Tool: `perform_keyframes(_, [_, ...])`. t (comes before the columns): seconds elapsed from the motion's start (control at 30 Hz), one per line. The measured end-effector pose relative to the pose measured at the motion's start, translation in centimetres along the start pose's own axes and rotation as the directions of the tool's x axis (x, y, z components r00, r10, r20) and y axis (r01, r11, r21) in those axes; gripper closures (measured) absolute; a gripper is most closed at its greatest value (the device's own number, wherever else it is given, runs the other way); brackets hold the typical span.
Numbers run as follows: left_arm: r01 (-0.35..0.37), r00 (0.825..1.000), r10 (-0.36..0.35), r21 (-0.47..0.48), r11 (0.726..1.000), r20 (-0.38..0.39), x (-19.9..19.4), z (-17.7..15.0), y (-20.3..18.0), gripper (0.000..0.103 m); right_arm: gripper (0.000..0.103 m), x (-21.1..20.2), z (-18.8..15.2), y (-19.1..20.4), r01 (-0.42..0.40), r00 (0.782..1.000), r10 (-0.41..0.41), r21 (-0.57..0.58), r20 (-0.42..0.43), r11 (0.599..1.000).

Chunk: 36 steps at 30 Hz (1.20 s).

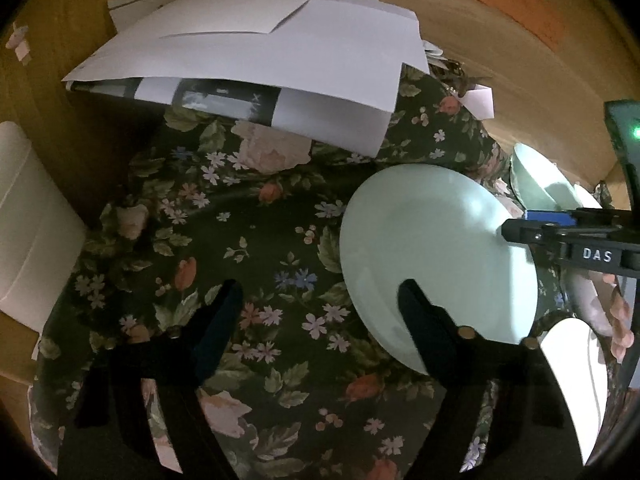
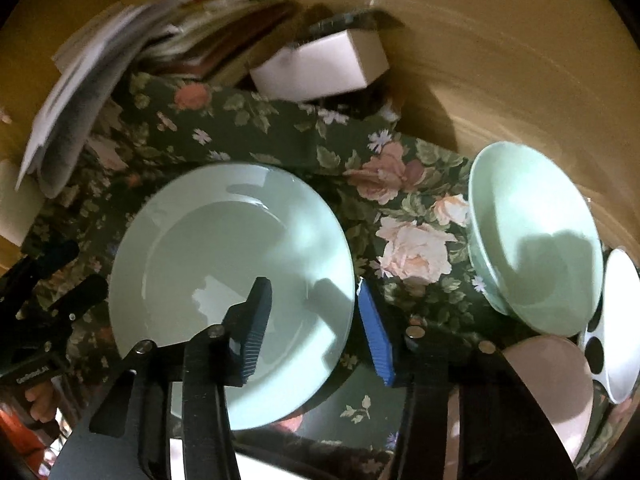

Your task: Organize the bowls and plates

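Right gripper (image 2: 316,320) points steeply down over the near-right edge of the green plate (image 2: 224,264); its jaws straddle the rim, one blue pad over the plate's well, the other just outside the edge. A gap shows between pads and rim, so nothing is grasped. Left gripper (image 1: 320,300) also tilts down, jaws spread and empty: its right finger overlaps the plate's (image 1: 436,256) near-left edge in view, its left finger over bare cloth; contact cannot be told. In the left wrist view the right gripper (image 1: 532,226) reaches in from the right, a hand (image 1: 612,316) behind it. The plate lies flat on the floral cloth (image 2: 408,200). A green bowl (image 2: 536,236) stands well apart to its right, with a pink dish (image 2: 548,380) and a white dish (image 2: 622,320) near it. Papers (image 1: 256,60) lie at the far side; a white box (image 2: 320,64) sits behind the plate.
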<state>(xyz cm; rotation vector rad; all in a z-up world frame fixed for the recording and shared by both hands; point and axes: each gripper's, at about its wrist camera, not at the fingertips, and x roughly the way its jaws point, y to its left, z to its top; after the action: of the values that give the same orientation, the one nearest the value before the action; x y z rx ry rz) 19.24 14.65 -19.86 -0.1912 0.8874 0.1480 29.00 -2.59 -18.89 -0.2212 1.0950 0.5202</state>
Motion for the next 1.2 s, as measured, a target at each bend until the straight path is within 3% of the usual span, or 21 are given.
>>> perform_keyframes(0.3, [0.028,1.0,-0.028,0.002,1.0,-0.015,0.7,0.1,0.2,0.041,0.073,2.1,0.6,0.2,0.019,0.998,-0.018,0.004,-0.061,1.0])
perform_keyframes(0.4, [0.03,0.999,-0.03,0.005,1.0,-0.011,0.2,0.0,0.8,0.043,0.074,1.9,0.5,0.7,-0.017,0.998,0.017,0.006,-0.068,1.0])
perform_keyframes(0.73, [0.02,0.998,-0.021,-0.013,1.0,-0.064,-0.3,-0.9,3.6,0.048,0.074,1.7,-1.8,4.2,-0.116,0.992,0.116,0.003,-0.056,0.993])
perform_keyframes(1.2, [0.058,0.994,-0.059,-0.01,0.998,-0.094,1.6,-0.3,2.8,0.056,0.073,2.8,-2.4,5.8,-0.121,0.993,0.121,0.009,-0.006,0.993])
